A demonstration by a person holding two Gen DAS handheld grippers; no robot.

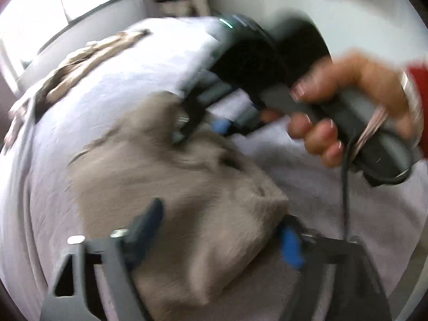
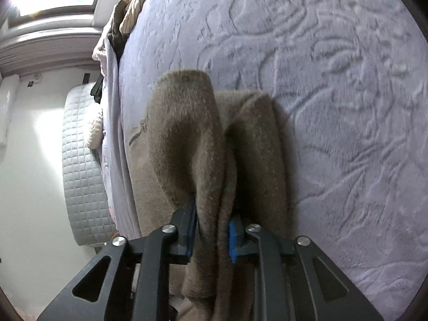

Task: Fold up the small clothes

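Note:
A fuzzy brown garment [image 1: 171, 184] lies crumpled on the lavender blanket [image 1: 107, 101]. In the left wrist view my left gripper [image 1: 218, 238] is open, its fingers wide apart, with the near end of the garment lying between them. At the garment's far end, a hand [image 1: 347, 99] holds my right gripper [image 1: 203, 131]. In the right wrist view the right gripper [image 2: 211, 234] is shut on a bunched fold of the brown garment [image 2: 184, 123], which fills the gap between the blue pads [image 2: 232, 238] and drapes forward in two humps onto the blanket [image 2: 334, 107].
A heap of beige and striped clothes [image 1: 88, 61] lies at the bed's far edge [image 2: 133, 2]. A window [image 1: 34, 8] is beyond it. A grey quilted cushion [image 2: 83, 160] stands beside the bed. A dark cable [image 1: 345, 187] hangs from the right gripper's handle.

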